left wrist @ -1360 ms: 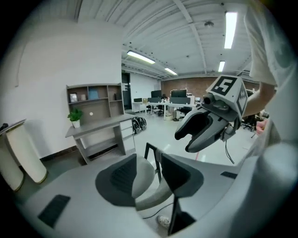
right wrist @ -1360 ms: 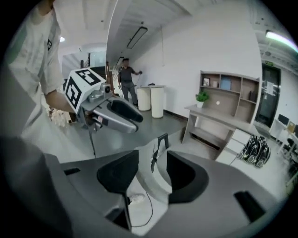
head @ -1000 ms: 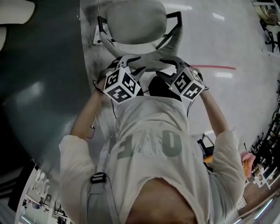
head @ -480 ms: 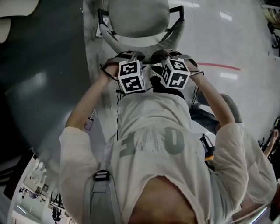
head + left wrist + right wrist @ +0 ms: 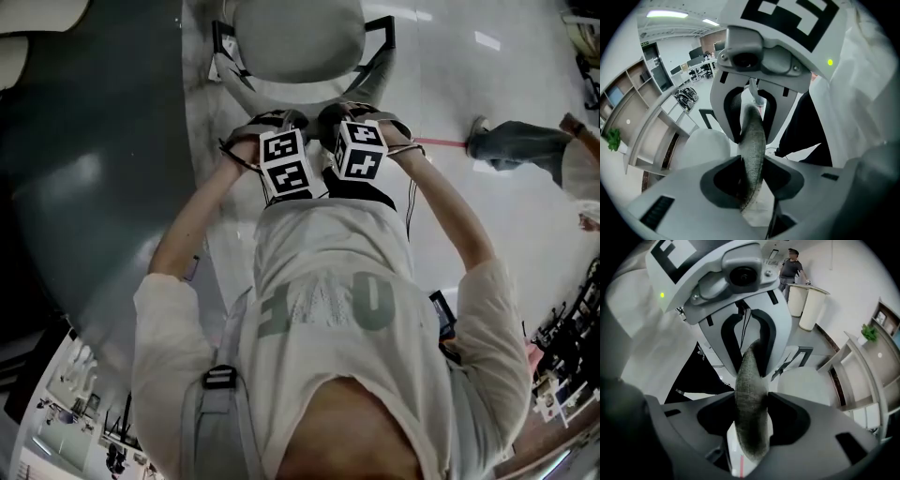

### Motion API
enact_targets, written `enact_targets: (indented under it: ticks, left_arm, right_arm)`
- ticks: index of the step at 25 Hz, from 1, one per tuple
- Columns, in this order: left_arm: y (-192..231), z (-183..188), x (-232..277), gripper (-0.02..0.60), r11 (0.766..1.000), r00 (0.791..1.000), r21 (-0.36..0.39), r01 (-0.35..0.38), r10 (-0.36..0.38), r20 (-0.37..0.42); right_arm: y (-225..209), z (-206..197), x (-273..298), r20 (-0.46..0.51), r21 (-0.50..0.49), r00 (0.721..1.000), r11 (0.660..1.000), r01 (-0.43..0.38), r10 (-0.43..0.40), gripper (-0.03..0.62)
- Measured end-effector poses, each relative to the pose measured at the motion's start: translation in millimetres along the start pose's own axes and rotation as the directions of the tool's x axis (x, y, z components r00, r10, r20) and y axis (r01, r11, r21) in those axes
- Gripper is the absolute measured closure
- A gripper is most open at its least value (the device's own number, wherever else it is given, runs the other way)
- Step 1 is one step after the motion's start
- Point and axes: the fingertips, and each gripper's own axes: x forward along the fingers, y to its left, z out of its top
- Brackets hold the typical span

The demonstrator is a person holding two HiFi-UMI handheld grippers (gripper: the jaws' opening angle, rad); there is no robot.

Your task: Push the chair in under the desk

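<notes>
The chair stands just beside the worktop, not yet under it, its backrest clamped by the left gripper, whose jaws have just been closing, and by the right gripper, likely for a steady two-handed push.

Glossy pale floor with a red line; open wall shelving carrying a small green plant, strip ceiling lights, white wall, person standing at a curved white counter.
</notes>
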Motion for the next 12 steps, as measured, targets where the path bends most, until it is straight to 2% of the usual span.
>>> enact_targets:
  ticks: [2,5,6,8,12]
  left_arm:
    - [-1.4,-1.5,0.9,0.440,1.000,1.000,0.011,-0.012,0.012,0.004]
    - [-6.5,-3.0,0.6,0.442,1.000,0.999,0.013,-0.004,0.003,0.040]
    - [-7.7,-2.8,0.9,0.442,1.000,0.999,0.014,0.002,-0.003,0.047]
    - [-5.8,-2.2,2.6,0.442,1.000,0.999,0.012,0.010,-0.011,0.050]
    - [1.7,-1.8,3.5,0.440,0.999,0.999,-0.029,0.032,-0.031,0.033]
  right_arm:
    - [1.9,-1.0,8.1,-0.018,-0.027,1.000,1.000,0.006,-0.007,0.414]
    - [6.0,-5.0,27.3,-0.047,-0.126,0.996,0.990,0.069,-0.075,0.416]
    - [5.5,-6.9,33.0,-0.048,-0.152,0.994,0.984,0.091,-0.100,0.438]
    - [-0.3,-8.2,37.8,-0.032,-0.143,0.993,0.984,0.107,-0.113,0.465]
    - [-7.9,-7.7,35.8,-0.001,-0.100,0.996,0.991,0.084,-0.085,0.482]
